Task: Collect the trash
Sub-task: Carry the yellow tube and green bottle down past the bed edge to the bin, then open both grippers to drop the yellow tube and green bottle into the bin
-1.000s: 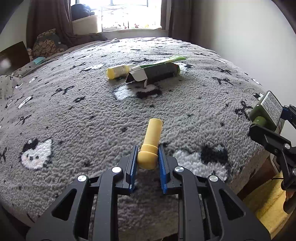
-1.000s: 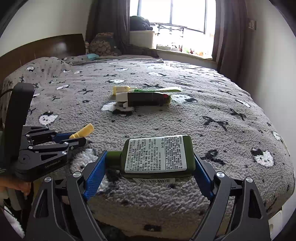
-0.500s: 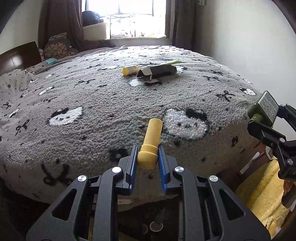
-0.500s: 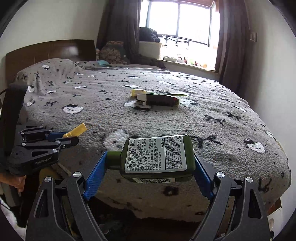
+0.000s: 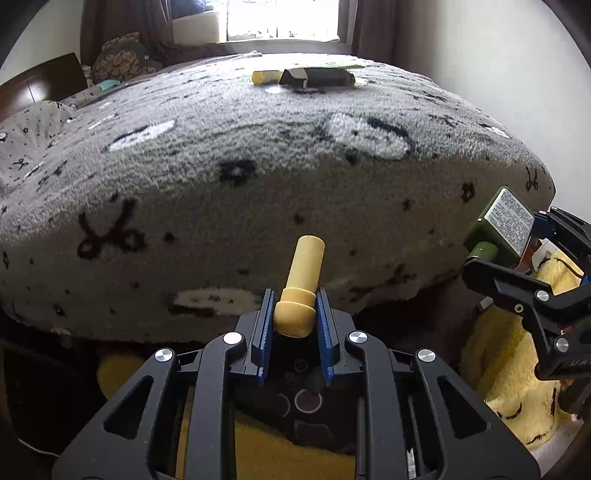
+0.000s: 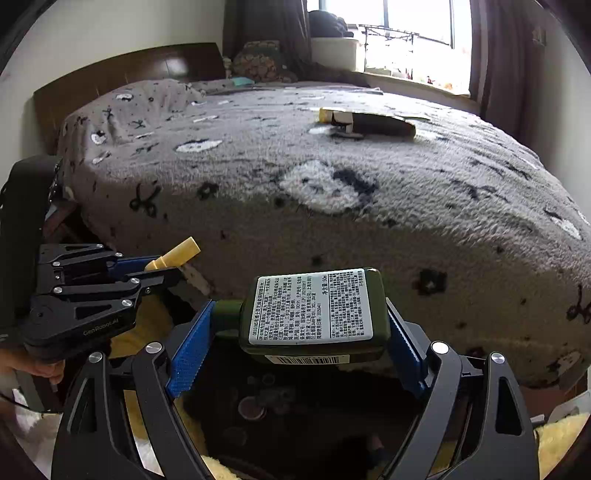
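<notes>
My left gripper (image 5: pixel 294 314) is shut on a small yellow bottle (image 5: pixel 301 280), held off the foot of the bed; it also shows in the right wrist view (image 6: pixel 173 258). My right gripper (image 6: pixel 299 325) is shut on a dark green bottle (image 6: pixel 314 310) with a white label, also seen in the left wrist view (image 5: pixel 498 225). On the grey blanket (image 5: pixel 258 147), a dark carton (image 5: pixel 317 77), a second yellow bottle (image 5: pixel 264 76) and a green wrapper (image 5: pixel 343 66) lie together far back.
A dark bin opening (image 6: pixel 295 413) lies below both grippers, beside a yellow rug (image 5: pixel 509 362). A wooden headboard (image 6: pixel 122 77), pillows (image 5: pixel 122 55) and a window (image 6: pixel 406 33) stand at the far side.
Both grippers have pulled back off the bed and dropped lower, past its foot edge, each keeping its bottle. The bin below has come into view.
</notes>
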A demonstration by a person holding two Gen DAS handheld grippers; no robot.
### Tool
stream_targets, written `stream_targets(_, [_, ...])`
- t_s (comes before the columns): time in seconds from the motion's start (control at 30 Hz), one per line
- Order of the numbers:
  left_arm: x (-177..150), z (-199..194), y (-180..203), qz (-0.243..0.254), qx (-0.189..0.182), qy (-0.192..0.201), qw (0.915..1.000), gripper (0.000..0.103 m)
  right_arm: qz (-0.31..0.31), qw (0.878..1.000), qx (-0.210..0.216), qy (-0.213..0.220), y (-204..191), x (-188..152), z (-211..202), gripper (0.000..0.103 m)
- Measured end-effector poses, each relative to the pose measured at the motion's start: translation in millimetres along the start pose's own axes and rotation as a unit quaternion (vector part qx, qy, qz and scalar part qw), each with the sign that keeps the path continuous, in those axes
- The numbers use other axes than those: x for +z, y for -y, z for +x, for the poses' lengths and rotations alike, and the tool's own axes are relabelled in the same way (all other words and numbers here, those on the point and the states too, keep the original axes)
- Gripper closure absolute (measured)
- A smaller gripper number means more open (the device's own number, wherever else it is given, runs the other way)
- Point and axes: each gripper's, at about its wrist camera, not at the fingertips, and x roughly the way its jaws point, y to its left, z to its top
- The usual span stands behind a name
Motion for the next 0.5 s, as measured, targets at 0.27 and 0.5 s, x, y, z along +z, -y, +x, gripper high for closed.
stream_targets(0.27, [-36.3,27.7,-4.7,-0.012,-0.009,-0.063,0.9979,0.083,0.018,0.997,0.014,-0.080,-3.4,-25.6,34.4,0.017])
stream_targets(0.5, [-56.0,51.7,-5.9,-0.017,-0.018,-0.108,0.9938,0.083,0.037,0.990,0.030,-0.130,-0.7,-38.6,60.0,0.017])
